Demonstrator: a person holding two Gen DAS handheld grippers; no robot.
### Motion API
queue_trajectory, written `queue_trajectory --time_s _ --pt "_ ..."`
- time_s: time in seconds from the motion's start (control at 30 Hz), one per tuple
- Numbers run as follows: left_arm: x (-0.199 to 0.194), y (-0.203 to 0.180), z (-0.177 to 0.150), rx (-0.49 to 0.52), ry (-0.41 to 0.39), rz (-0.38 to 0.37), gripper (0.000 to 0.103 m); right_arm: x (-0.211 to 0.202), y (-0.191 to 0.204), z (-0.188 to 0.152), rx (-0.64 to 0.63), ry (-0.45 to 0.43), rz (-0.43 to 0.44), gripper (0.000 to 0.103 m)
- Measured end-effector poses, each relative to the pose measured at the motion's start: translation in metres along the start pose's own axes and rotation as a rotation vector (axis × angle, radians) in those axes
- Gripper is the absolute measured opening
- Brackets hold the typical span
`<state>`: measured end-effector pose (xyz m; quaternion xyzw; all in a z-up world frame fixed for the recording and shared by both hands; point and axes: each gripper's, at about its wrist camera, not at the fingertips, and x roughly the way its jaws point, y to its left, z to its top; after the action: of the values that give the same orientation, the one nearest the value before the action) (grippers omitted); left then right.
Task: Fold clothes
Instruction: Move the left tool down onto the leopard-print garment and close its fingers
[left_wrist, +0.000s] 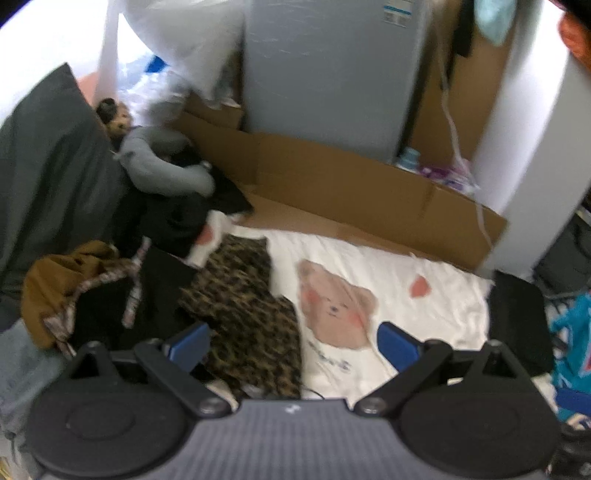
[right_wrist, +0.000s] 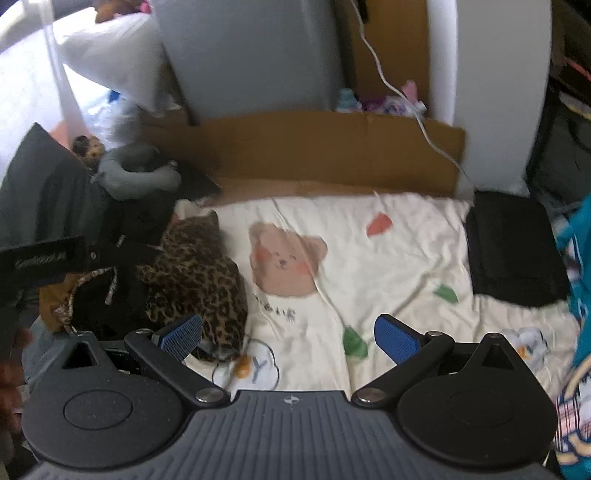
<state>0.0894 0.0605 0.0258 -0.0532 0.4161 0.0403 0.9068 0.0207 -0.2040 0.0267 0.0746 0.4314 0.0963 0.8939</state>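
Print under bear (right_wrist: 286, 260) on sheet (right_wrist: 399, 258) blurred, perhaps unreadable; leopard garment (right_wrist: 195, 280) beside.

Bear-print sheet (right_wrist: 388, 258) spread in the centre; leopard-print garment (right_wrist: 195, 273) on its left edge, clothes heap (left_wrist: 110, 295) further left — neck pillow (right_wrist: 136, 173) behind; folded cardboard (right_wrist: 314, 147) along the far edge; flat bag (right_wrist: 513, 247) right.

I see both feeds lit by soft daylight from the upper left, where the corners blow out to near white. Motion blur smears almost everything, worst on the leopard-print garment (left_wrist: 243, 306) and the white bear-print blanket (right_wrist: 388, 251). Fisheye bending curves the edges, with black vignette in the corners, and shadows stay faint
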Motion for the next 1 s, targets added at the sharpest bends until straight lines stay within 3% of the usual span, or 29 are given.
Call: queue_trajectory --time_s 0.3,0.63,0.83,0.9,0.97,1.0 --pt "0.039 0.039 0.029 -0.025 -0.021 0.032 0.091 0.013 -0.012 0.007 -0.019 -0.082 0.11 0.102" --pt "0.073 0.068 0.032 -0.045 -0.027 0.064 0.088 0.02 -0.015 0.008 -0.088 -0.17 0.184 0.102" --pt "0.1 0.082 0.026 -0.066 0.02 0.048 0.081 0.035 -0.026 0.01 -0.077 -0.205 0.23 0.102" --pt "0.11 0.09 0.024 -0.082 0.035 0.04 0.08 0.047 -0.032 0.009 -0.056 -0.185 0.25 0.098" --pt "0.121 0.096 0.02 -0.08 0.047 0.059 0.078 0.059 -0.037 0.007 -0.043 -0.157 0.26 0.083" --pt "0.126 0.099 0.018 -0.079 0.053 0.065 0.078 0.067 -0.04 0.005 -0.033 -0.142 0.265 0.08"
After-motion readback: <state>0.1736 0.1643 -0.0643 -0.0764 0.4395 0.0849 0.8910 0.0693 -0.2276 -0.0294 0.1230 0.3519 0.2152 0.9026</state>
